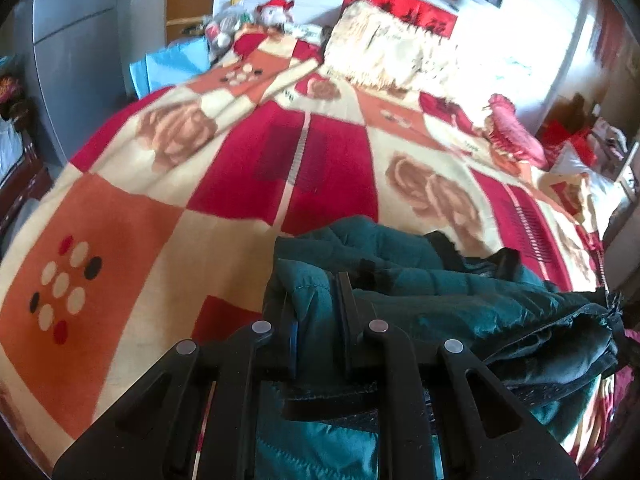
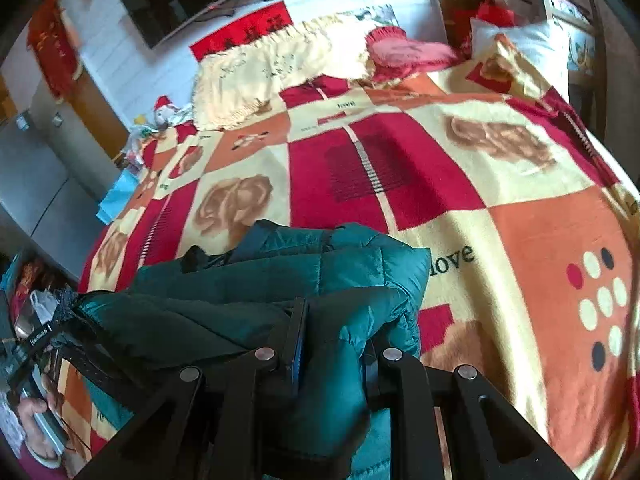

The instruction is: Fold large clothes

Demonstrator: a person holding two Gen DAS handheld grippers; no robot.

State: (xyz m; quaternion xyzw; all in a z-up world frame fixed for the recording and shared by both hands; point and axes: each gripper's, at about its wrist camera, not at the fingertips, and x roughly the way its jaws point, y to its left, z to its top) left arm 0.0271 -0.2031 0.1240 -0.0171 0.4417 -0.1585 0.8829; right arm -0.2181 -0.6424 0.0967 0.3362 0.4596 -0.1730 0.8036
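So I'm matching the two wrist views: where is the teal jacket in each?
Left wrist: teal jacket bottom centre-right, clamped in the left hand-held gripper.
Right wrist: teal jacket bottom centre-left, clamped in the right hand-held gripper.
Shared landmark: cream fringed pillow.

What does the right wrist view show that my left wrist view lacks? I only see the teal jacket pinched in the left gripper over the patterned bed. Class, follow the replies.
Observer: The right gripper is also shut on the teal jacket, pinching a puffy fold of it.
Operator: Anything printed on the blanket near that fold?
Observer: Yes, the word "love" sits on a cream patch of the blanket, just right of the jacket.
Operator: Can you see the person at all?
Observer: A hand shows at the lower left edge of the right wrist view, gripping the other tool's handle.
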